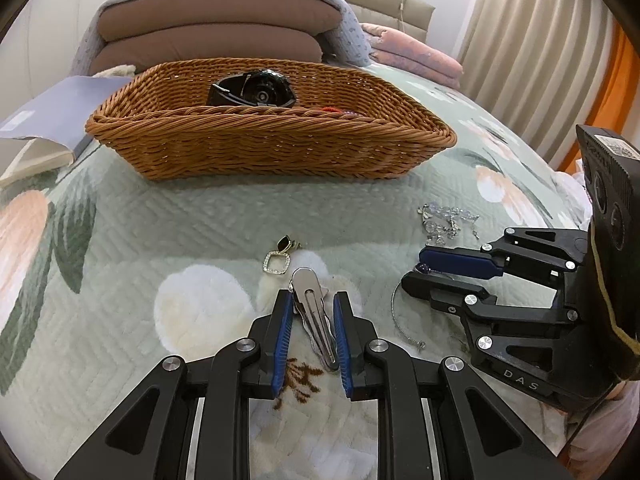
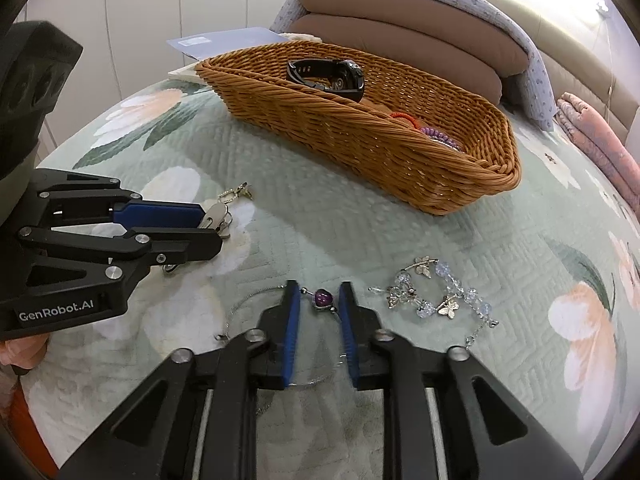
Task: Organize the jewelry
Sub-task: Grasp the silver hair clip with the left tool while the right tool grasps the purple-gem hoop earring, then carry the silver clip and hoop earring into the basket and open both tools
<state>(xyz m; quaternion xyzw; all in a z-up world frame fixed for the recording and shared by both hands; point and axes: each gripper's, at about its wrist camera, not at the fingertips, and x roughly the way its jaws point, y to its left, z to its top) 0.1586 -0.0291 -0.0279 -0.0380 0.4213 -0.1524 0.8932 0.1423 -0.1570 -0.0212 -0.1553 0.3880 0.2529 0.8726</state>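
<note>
While both grippers straddle pieces on the bed, we judge pickup underway; left gripper [image 1: 311,300] open around the hair clip [image 1: 314,312]; right gripper [image 2: 319,294] open around the purple-stone bracelet [image 2: 323,298]; next, close, then lift toward the basket [image 2: 400,148].

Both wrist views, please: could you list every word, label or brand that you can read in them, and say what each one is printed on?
"DAS": on the black body of the right hand-held gripper, seen in the left wrist view.
"GenRobot.AI": on the black body of the left hand-held gripper, seen in the right wrist view.
White sticker on top of the right gripper's black camera housing: too small to read.
White label on the pale blue booklet: too blurred to read.
</note>
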